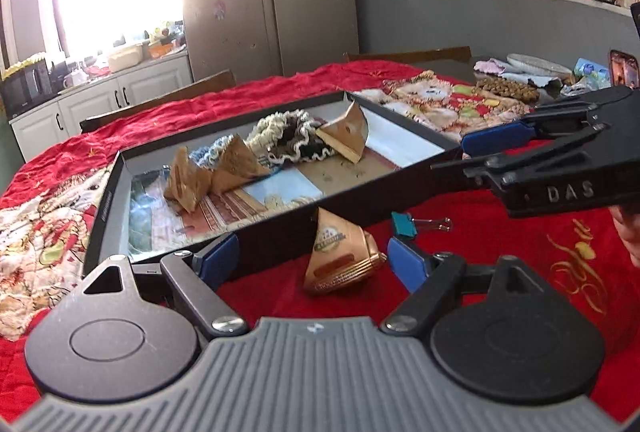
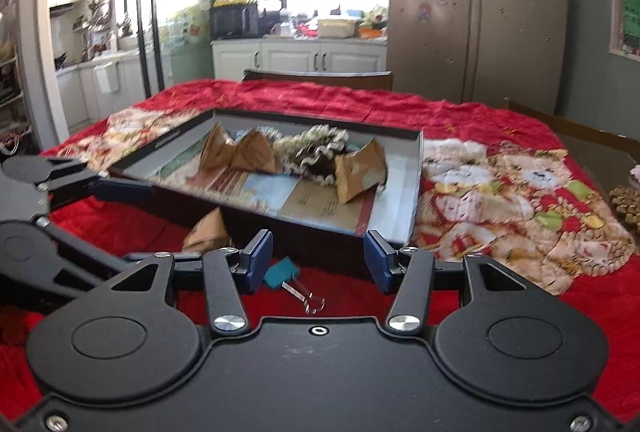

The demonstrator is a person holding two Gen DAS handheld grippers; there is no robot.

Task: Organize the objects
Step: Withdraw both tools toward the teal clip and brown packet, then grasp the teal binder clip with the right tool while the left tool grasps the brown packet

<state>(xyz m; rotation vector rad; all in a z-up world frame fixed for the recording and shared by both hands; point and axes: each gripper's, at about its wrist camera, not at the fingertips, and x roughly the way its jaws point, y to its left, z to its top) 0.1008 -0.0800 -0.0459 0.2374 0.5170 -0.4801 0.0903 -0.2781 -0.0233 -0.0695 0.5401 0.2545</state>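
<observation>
Though slightly blurred, the pyramid packet (image 1: pixel 340 256) looks gold.

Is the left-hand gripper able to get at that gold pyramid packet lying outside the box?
Probably yes. The gold packet lies on the red cloth right between the left gripper's open jaws, outside the black box, with nothing between them.

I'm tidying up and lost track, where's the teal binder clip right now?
The teal binder clip lies on the red cloth just outside the black tray's near edge, right of the gold packet; the right wrist view shows it between the right gripper's open fingers.
</observation>
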